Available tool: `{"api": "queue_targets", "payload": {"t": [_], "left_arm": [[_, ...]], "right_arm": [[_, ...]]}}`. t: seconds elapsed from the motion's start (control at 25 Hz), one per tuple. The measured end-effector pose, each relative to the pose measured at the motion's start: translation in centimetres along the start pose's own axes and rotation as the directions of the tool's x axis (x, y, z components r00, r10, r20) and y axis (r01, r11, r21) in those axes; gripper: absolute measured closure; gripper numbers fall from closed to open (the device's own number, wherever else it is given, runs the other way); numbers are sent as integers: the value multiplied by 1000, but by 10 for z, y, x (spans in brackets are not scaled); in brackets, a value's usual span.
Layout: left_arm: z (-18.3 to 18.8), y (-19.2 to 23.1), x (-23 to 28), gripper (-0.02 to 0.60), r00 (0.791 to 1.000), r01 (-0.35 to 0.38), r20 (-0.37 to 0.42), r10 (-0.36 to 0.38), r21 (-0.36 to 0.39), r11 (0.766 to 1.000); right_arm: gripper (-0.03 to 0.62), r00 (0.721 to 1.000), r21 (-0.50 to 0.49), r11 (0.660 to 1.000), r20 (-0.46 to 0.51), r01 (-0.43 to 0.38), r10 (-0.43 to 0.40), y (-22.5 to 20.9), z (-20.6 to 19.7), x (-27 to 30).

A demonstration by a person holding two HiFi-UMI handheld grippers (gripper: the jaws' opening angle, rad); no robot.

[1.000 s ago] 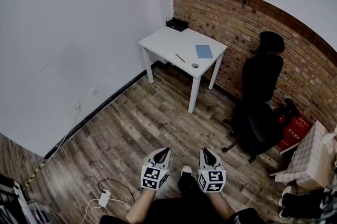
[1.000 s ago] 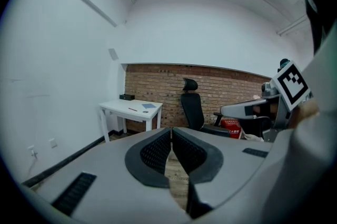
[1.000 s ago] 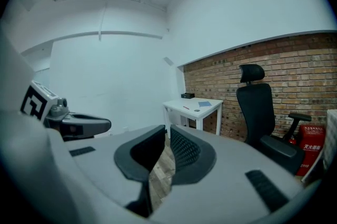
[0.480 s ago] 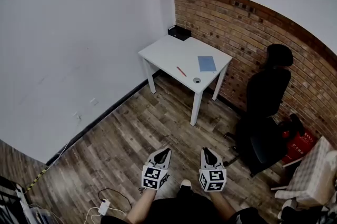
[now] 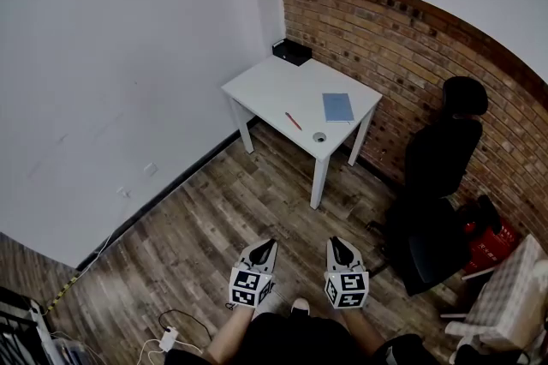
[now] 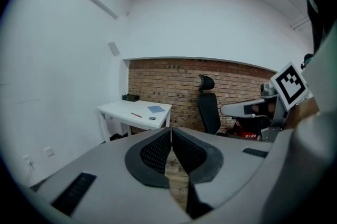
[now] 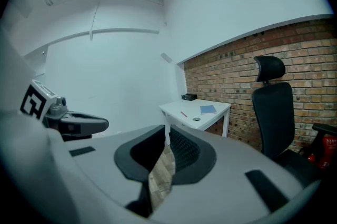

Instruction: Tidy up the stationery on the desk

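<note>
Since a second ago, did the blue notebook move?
No. The blue notebook still lies on the desk, just right of the red pen.

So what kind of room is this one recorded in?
Probably a sparse office or study room: a white desk with a blue notebook and red pen on it stands by a brick wall, and a black office chair is nearby.

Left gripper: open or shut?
Shut and empty: in its own view the left gripper's jaws stand together at the tips, with nothing between them.
</note>
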State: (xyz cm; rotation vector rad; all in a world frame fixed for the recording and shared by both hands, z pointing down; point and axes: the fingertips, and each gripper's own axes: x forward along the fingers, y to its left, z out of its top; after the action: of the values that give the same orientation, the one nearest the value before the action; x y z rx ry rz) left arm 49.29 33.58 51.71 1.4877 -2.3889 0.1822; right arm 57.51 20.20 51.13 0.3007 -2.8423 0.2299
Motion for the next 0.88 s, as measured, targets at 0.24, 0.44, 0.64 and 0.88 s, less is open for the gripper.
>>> {"api": "queue_targets", "payload": {"t": [0.24,0.44,0.64,0.88], "left_arm": [[2,10,16,560,1000,-19,-4,18,-10,1000],[5,19,32,560,1000,-22,-4,22,-19,1000],[11,26,56,560,1000,-1,0,1,-19,1000],[17,40,94,560,1000,28,-2,-28,-29,999]], "right_arm": [[569,1000,4,1000,-12,-13,13,-8,-2,16],[569,1000,-2,1000,-13,-25,25,-12,4,31],[569,1000,-8,1000,-18,-14,14,-21,8,51],[569,1000,-14,1000,-28,3,-3,-34,14,80]]}}
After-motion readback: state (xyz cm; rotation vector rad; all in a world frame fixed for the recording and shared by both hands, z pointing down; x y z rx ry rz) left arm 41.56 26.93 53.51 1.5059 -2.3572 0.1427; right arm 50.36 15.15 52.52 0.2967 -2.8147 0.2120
